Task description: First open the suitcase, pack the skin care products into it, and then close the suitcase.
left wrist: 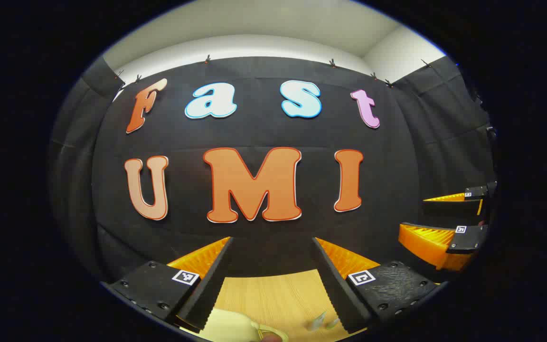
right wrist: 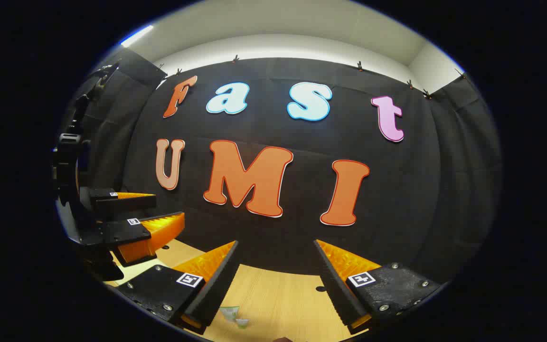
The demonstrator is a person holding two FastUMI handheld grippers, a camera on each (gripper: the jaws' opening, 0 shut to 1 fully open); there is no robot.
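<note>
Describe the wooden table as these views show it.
The table has a light, wood-grain top, flat and butting the black cloth wall at its far edge. In the left gripper view a pale cream object and small clear items lie on it. In the right gripper view, small pale green-white items lie on it.

Even, fairly bright light from above; a glowing strip light [right wrist: 136,35] shows at the upper left of the right gripper view. Strong fisheye bending curves the pale wooden tabletop [left wrist: 273,294] and walls near edges. Focus sharp, no glare, shadows soft.
</note>
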